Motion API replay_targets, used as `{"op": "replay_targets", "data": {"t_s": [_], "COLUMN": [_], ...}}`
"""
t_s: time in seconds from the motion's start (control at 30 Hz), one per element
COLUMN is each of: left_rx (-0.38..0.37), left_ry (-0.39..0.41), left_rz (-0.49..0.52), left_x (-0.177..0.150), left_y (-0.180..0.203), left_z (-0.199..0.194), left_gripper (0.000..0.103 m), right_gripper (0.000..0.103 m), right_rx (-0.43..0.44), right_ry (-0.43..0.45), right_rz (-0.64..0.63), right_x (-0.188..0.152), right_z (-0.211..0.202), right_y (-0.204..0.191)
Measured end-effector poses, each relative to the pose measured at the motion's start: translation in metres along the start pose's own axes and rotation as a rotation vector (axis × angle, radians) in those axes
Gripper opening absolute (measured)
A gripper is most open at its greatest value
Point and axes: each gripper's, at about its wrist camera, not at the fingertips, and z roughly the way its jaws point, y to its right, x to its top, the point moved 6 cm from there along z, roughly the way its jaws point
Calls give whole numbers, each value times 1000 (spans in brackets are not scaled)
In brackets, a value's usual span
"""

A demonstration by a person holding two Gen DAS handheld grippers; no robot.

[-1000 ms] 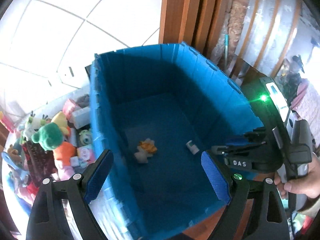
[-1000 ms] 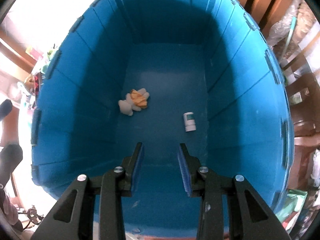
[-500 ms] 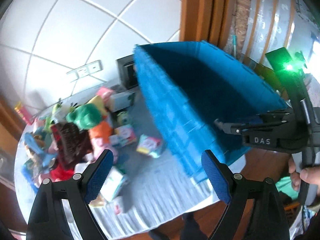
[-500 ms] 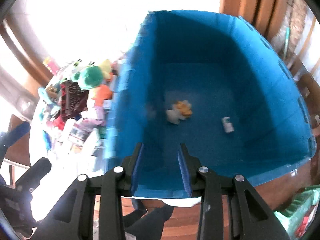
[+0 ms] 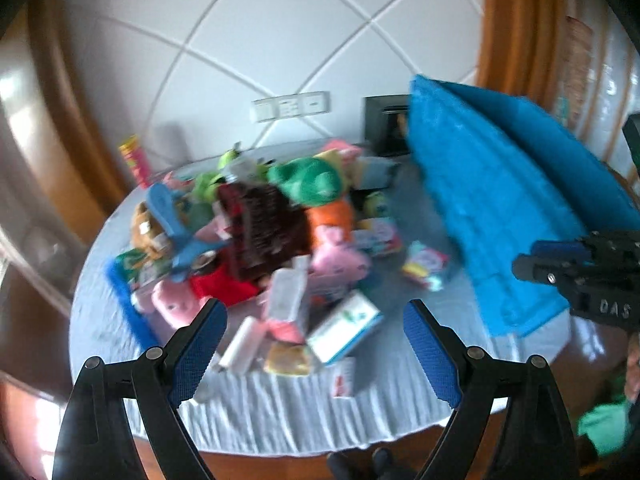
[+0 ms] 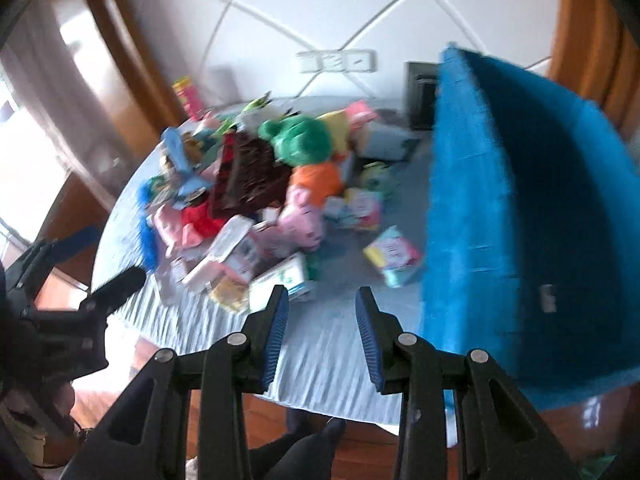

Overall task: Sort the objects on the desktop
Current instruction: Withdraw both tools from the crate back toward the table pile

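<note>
While both grippers' jaws gape empty, toys (image 5: 280,240) crowd the table (image 5: 400,380) beside a blue bin (image 5: 500,208).

Both fisheye views are smeared by motion blur: the toy pile (image 5: 256,240) and blue bin (image 6: 532,216) lose their edges, while the tongs' arms in the foreground stay sharp. Daylight is bright and diffuse, with overexposed glare at the left margin of the right wrist view. Straight wall-tile (image 5: 280,32) seams bow into curves and the corners vignette to black.
</note>
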Motion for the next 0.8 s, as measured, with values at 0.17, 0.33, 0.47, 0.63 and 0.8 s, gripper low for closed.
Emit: {"op": "replay_targets", "data": {"t_s": [0.17, 0.33, 0.47, 0.63, 0.8], "left_rx": [45, 86, 88, 78, 36], "left_ry": [-65, -106, -134, -161, -179], "left_rz": [-91, -198, -240, -217, -134], "left_x": [-33, -71, -96, -111, -119], "left_y": [-33, -64, -88, -111, -134], "left_z": [24, 47, 65, 90, 122], "left_gripper": [90, 90, 90, 90, 90], "right_gripper": [103, 103, 103, 103, 103], "right_rx": [64, 90, 159, 185, 151], "right_ry": [-40, -71, -116, -118, -145], "right_rz": [-76, -128, -56, 29, 111], "right_x": [-19, -40, -55, -65, -73], "right_z": [42, 82, 106, 132, 172], "right_y": [-19, -31, -36, -54, -80]}}
